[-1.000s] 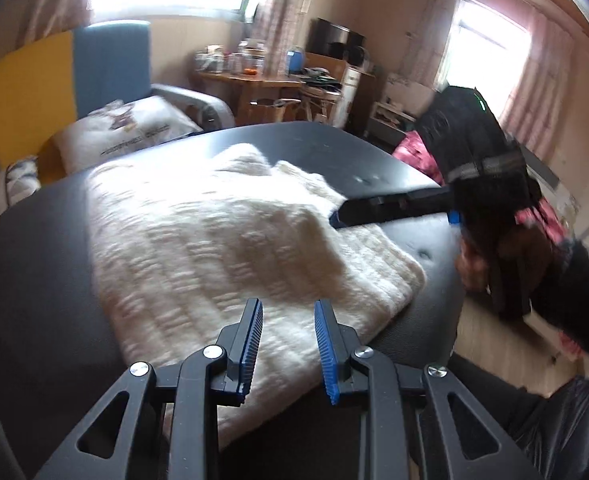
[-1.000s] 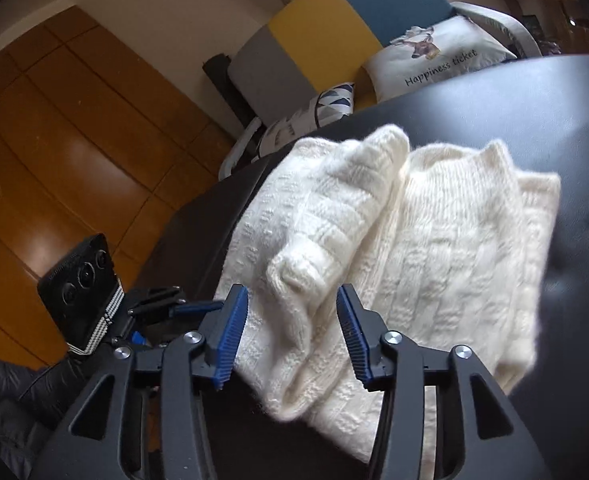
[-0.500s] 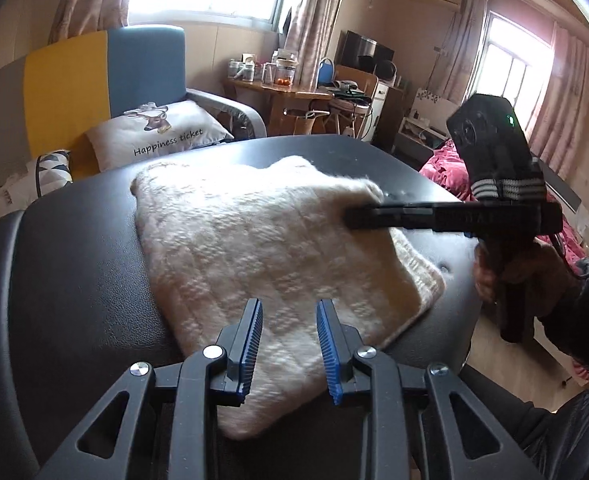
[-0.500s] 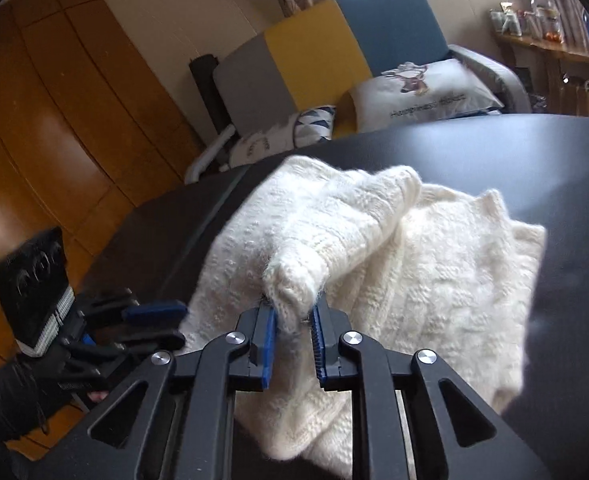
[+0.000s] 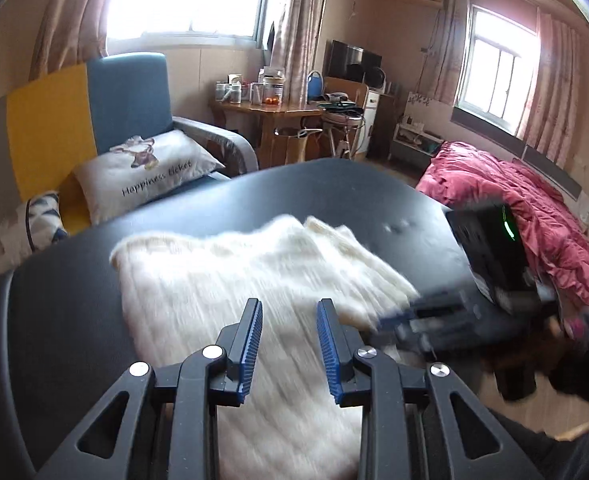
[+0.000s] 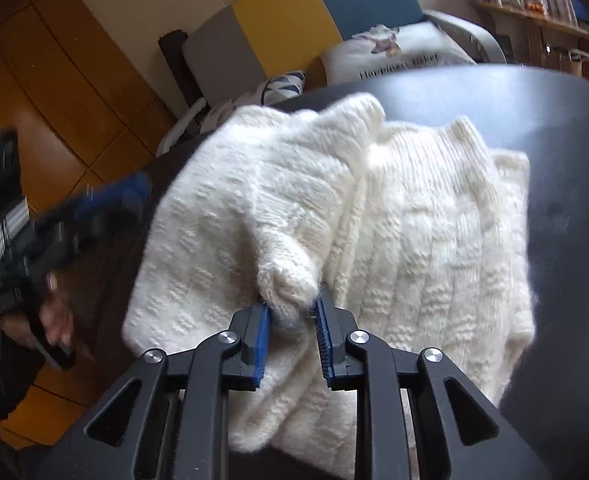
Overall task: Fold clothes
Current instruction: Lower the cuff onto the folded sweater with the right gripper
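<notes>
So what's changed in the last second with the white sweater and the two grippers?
The right gripper closed on a bunched fold of the white knit sweater; its jaws are easing open now, fold between them. The left gripper pulled back over the near edge, empty and open. The sweater stayed on the black table.

Sweater (image 6: pixel 414 216): cream-white, ribbed block knit. Table (image 5: pixel 334 188): black. Armchair (image 5: pixel 94 104): grey, yellow, blue panels. Bedding (image 5: pixel 534 208): pink-red, possibly quilted. Gripper pads (image 6: pixel 262 332): blue.
</notes>
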`<state>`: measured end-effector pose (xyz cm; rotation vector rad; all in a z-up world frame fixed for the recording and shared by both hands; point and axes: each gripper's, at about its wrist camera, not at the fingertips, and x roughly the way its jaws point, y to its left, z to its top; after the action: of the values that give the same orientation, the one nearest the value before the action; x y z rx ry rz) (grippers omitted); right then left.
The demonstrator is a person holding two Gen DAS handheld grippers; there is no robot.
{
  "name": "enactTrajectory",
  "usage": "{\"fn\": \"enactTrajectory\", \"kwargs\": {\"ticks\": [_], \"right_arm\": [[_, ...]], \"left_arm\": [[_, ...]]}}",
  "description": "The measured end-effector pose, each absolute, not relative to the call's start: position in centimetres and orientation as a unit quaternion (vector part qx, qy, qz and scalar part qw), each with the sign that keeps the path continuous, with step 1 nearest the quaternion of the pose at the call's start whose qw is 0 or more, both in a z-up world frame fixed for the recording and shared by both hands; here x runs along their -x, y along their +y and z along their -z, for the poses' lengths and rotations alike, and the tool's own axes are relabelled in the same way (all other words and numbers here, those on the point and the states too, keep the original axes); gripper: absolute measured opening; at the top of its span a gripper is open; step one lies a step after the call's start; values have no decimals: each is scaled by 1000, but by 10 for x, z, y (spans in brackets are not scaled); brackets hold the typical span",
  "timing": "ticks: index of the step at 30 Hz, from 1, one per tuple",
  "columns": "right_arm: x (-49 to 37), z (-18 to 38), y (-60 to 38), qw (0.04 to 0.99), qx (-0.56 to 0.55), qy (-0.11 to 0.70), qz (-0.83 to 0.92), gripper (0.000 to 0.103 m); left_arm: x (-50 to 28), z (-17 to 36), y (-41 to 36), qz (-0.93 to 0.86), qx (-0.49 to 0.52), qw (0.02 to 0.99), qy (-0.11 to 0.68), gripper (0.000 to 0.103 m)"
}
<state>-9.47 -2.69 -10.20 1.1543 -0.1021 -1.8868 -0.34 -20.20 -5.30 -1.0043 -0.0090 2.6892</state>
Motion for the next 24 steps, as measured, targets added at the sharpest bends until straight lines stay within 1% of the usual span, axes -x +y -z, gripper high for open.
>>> {"fn": "enactTrajectory", "kwargs": {"ticks": [2,4,9,11,12,15,17,20,23,24], "right_arm": [[97,112,-22,460,-475,-75,746,27],[98,117,-17,466,-470,-91,744,27],[97,123,-15,481,-456,-94,742,27],[99,127,-13,488,-454,-105,739,26],[99,129,-12,489,-452,-107,738,25],[101,134,-12,491,-450,-116,736,24],[102,135,-13,493,-451,-117,735,24],[107,136,-13,497,-459,-125,726,25],[114,130,-10,500,-465,-129,719,28],[115,125,-7,500,-465,-125,720,32]], "left_arm": [[26,53,-199,-925,353,141,-2,28],[47,56,-195,-919,365,151,4,28],[87,71,-182,-904,395,160,34,28],[105,88,-178,-894,422,143,42,28],[112,100,-178,-888,439,130,38,28],[116,113,-185,-894,434,115,6,31],[112,108,-189,-898,426,114,-12,31],[99,97,-192,-907,404,115,-13,31],[83,82,-206,-918,381,107,-37,31],[75,78,-212,-921,373,104,-45,31]]}}
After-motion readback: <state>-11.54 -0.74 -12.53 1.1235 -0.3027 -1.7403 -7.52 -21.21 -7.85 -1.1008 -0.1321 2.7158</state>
